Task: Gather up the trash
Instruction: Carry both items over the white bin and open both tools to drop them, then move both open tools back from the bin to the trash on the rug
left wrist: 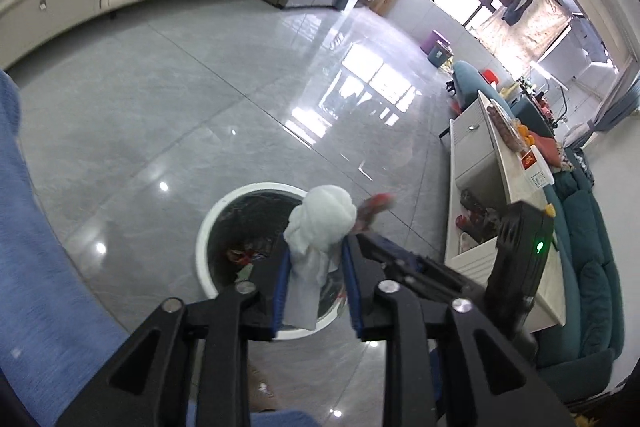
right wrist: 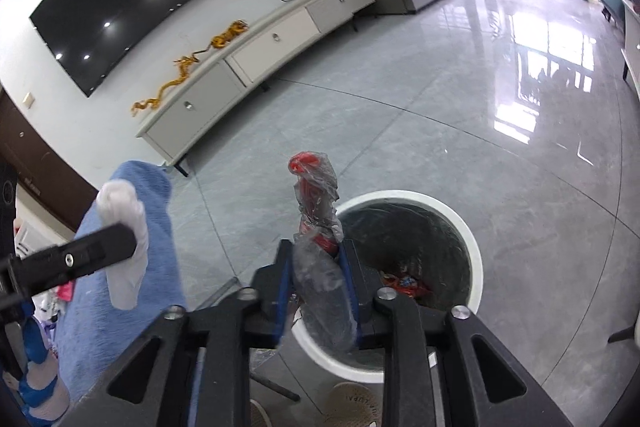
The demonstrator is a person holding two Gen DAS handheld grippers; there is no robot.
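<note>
Over the bin, at about 6 o'clock in both wrist views, each claw carries one piece of trash. The left claw is clamped on a crumpled white tissue, which bulges out past the fingertips and hangs down between the blue pads; from its own camera it lies above the right half of the bin's opening. The right claw is clamped on a clear plastic wrapper with red inside, standing up past the tips, just at the bin's 9 o'clock rim. In the right view the left claw shows at 9 o'clock, well off to the side of the bin, so how squarely the tissue sits over the opening is hard to tell.

Red wrappers already lie at the bottom of the black liner.

I judge this to be the drop-off step: both pieces are picked up and brought to the bin, not yet let go. Next, each claw needs to be over the opening, then opened. The light tissue and clingy film may stick to the pads, so a wide opening or small shake could be needed.
</note>
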